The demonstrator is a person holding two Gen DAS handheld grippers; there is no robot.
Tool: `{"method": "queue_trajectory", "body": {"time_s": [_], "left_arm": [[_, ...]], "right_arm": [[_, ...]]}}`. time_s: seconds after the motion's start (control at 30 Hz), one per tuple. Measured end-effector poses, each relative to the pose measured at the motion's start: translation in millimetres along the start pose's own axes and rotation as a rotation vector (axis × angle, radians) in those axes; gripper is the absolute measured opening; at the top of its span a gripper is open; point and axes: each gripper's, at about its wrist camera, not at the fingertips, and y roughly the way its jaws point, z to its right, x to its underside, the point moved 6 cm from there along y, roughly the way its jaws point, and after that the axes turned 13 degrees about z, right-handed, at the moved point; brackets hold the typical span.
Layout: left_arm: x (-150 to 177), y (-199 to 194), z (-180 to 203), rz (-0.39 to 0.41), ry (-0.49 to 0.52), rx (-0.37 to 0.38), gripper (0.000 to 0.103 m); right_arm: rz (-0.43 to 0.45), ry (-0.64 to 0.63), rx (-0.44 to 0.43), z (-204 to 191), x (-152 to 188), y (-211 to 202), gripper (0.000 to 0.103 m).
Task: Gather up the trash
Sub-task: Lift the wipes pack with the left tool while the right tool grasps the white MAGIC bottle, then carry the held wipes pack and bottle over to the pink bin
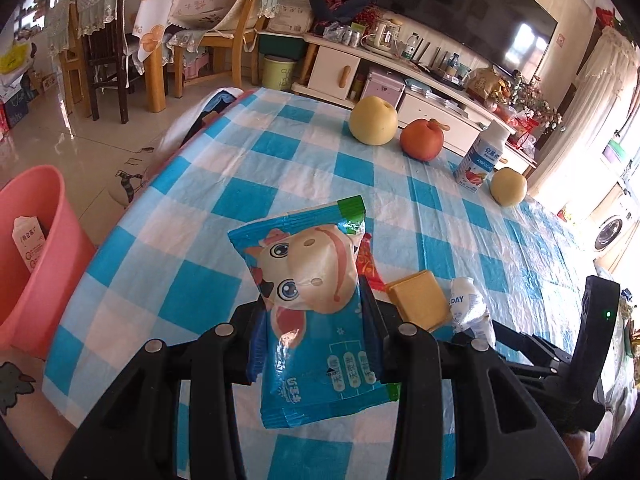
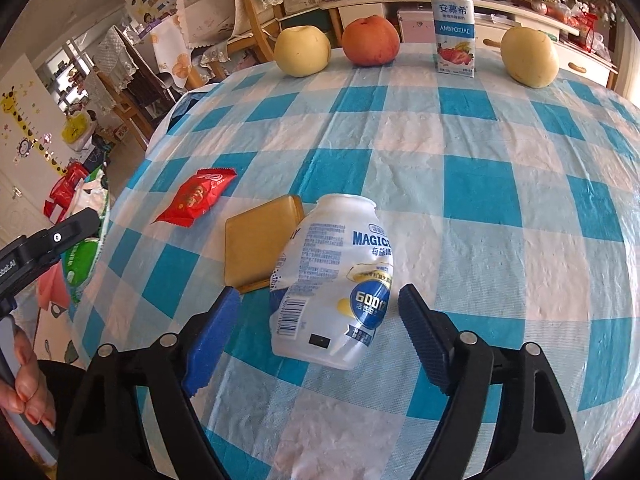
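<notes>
My left gripper [image 1: 316,320] is shut on a blue snack wrapper [image 1: 308,280] with a cartoon cow, held above the checked tablecloth [image 1: 248,160]. A pink bin [image 1: 36,248] stands on the floor to the left, below the table edge, with a white packet inside. In the right wrist view a crushed white plastic bottle [image 2: 336,280] lies on the cloth between the blue pads [image 2: 212,332] of my right gripper [image 2: 320,296]. The jaws stand open with gaps on both sides of the bottle. A red wrapper [image 2: 196,198] lies to the left of it.
A tan square slab [image 2: 260,240] touches the bottle's left side. Along the far table edge stand a yellow pear [image 2: 302,50], a red apple [image 2: 370,42], a yogurt bottle [image 2: 454,24] and another pear [image 2: 528,56]. Chairs [image 1: 104,52] and a TV cabinet [image 1: 400,80] lie beyond.
</notes>
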Motion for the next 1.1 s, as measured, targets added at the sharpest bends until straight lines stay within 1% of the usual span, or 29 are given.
{"method": "queue_trajectory", "body": {"time_s": [0.13, 0.27, 0.4, 0.53, 0.67, 0.87, 1.0, 1.1], "left_arm": [[7, -10, -15, -0.009, -0.014, -0.003, 0.041], [12, -18, -24, -0.015, -0.022, 0.005, 0.041], [15, -28, -28, -0.01, -0.022, 0.022, 0.041], [16, -37, -32, 0.001, -0.002, 0.027, 0.041], [20, -48, -39, 0.011, 0.004, 0.041, 0.041], [19, -66, -50, 0.03, -0.005, 0.072, 0.041], [16, -79, -59, 0.046, -0.018, 0.093, 0.041], [12, -91, -68, 0.065, -0.029, 0.103, 0.041]], "right_arm": [[0.009, -0.034, 0.025, 0, 0, 2, 0.07], [0.009, -0.095, 0.071, -3, 1, 4, 0.063], [0.023, -0.114, 0.091, -4, 3, 4, 0.061], [0.034, -0.098, 0.088, -5, 4, 2, 0.061], [0.07, -0.086, 0.093, -9, 3, -8, 0.061], [0.095, -0.146, 0.112, -30, 1, -25, 0.06], [0.112, -0.183, 0.098, -52, 0, -39, 0.06], [0.123, -0.2, 0.07, -70, 2, -49, 0.06]]}}
